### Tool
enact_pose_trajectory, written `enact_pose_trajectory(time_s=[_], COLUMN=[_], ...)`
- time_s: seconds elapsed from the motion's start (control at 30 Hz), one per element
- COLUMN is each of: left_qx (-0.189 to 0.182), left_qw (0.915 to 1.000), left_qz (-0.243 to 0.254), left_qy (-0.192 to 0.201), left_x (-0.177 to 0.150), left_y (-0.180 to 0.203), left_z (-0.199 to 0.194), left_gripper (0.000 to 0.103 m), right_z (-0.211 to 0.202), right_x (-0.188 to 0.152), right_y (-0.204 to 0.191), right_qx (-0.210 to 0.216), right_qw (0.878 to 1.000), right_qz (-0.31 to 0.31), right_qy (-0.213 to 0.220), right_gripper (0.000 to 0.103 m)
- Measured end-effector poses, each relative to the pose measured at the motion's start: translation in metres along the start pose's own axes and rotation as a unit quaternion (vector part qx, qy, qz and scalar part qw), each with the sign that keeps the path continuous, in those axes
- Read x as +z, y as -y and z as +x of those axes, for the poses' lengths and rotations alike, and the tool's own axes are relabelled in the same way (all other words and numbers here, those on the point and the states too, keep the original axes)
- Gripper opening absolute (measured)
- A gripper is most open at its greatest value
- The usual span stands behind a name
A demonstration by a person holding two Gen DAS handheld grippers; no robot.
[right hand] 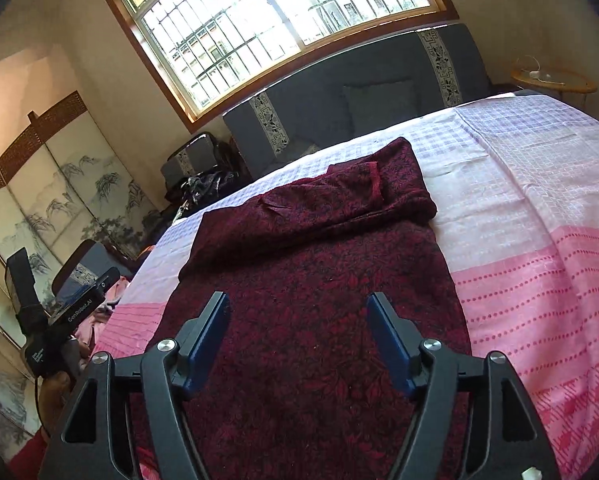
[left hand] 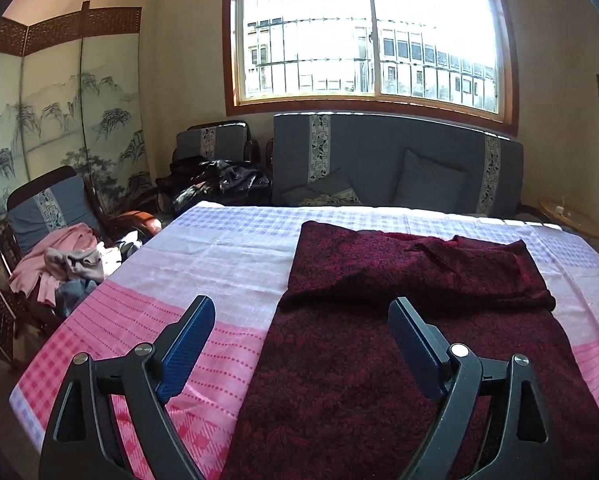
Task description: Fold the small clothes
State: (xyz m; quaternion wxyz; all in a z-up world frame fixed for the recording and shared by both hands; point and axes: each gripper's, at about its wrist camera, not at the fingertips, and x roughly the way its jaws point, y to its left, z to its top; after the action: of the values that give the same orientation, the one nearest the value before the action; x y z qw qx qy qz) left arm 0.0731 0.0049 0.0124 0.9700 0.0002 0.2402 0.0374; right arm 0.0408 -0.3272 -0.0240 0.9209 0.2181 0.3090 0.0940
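A dark red patterned garment (left hand: pixel 399 320) lies on the pink and white checked cloth (left hand: pixel 203 256) of the table, its far end folded over. The left gripper (left hand: pixel 301 312) and the right gripper (right hand: pixel 298 308) both hover above it, spread wide, holding nothing.

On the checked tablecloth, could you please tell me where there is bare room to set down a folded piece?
Bare tablecloth lies right of the maroon garment, and left of it toward the clothes-piled chair. The middle is covered.
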Motion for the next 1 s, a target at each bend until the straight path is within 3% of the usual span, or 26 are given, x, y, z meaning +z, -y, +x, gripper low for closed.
enact_pose_trajectory(time_s=[0.2, 0.33, 0.63, 1.0], left_qx=[0.016, 0.024, 0.03, 0.032], left_qw=[0.9996, 0.9991, 0.9979, 0.997], left_qz=[0.016, 0.025, 0.032, 0.038], left_qy=[0.014, 0.023, 0.047, 0.059], left_x=[-0.004, -0.003, -0.001, -0.002], left_y=[0.006, 0.01, 0.016, 0.018], left_z=[-0.038, -0.057, -0.091, -0.104], left_gripper=[0.089, 0.089, 0.091, 0.091], right_z=[-0.044, -0.067, -0.079, -0.084], right_x=[-0.033, -0.045, -0.057, -0.067], right_y=[-0.014, -0.023, -0.02, -0.014], right_qx=[-0.022, -0.037, -0.03, -0.028], right_qw=[0.999, 0.996, 0.998, 0.999], right_qz=[-0.046, -0.076, -0.054, -0.038], right_qy=[0.003, 0.017, 0.024, 0.02], right_gripper=[0.07, 0.076, 0.079, 0.081])
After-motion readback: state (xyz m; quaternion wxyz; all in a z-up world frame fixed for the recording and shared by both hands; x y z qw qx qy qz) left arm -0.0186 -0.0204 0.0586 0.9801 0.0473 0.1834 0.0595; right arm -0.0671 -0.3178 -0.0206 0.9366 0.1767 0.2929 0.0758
